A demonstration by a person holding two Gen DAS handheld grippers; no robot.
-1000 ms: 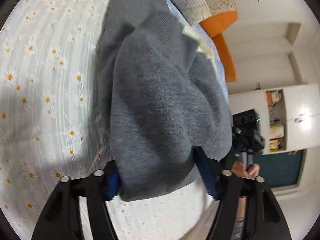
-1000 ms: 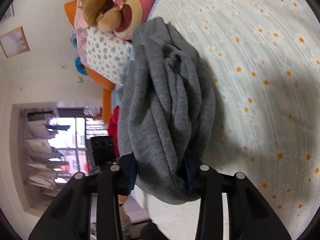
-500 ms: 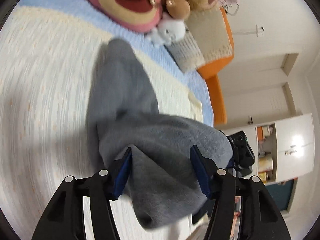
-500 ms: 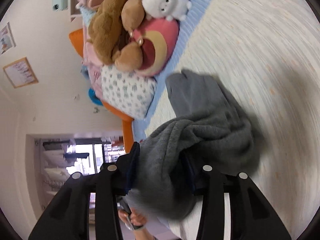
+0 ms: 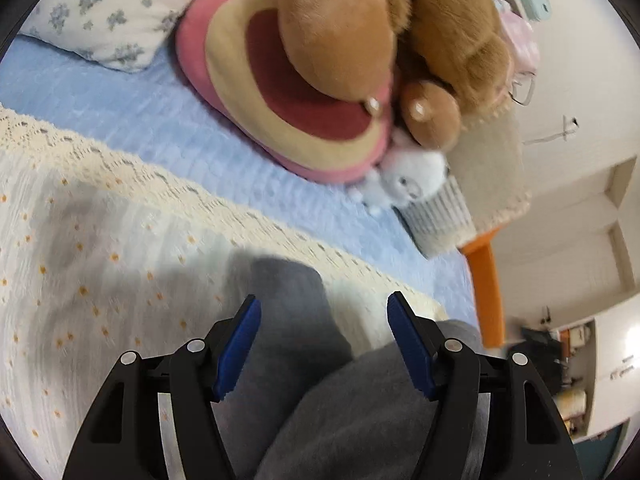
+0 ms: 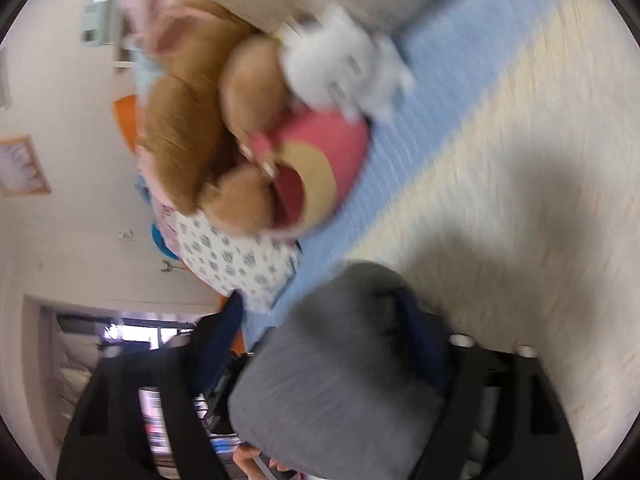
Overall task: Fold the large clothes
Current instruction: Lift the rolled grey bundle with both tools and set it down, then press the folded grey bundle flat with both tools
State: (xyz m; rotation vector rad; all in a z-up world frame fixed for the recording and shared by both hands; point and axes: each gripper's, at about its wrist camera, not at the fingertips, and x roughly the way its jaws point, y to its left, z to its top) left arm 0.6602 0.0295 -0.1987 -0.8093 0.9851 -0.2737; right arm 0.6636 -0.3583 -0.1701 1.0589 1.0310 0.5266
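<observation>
Daisy-print bedspread (image 5: 100,248) carries the grey sweater (image 5: 288,320), bunched beneath both grippers. Left gripper (image 5: 320,340) jaws are spread, empty; right gripper (image 6: 320,344) looks pinched on cloth. Folding seems partway, unfinished.

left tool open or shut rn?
Open: left tool has blue pads spread wide, grey garment lying loose between them, unpinched.

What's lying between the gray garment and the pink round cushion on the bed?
In the left wrist view, only bedding: daisy-print cover, its lace edge, then blue sheet between gray garment and pink cushion.
</observation>
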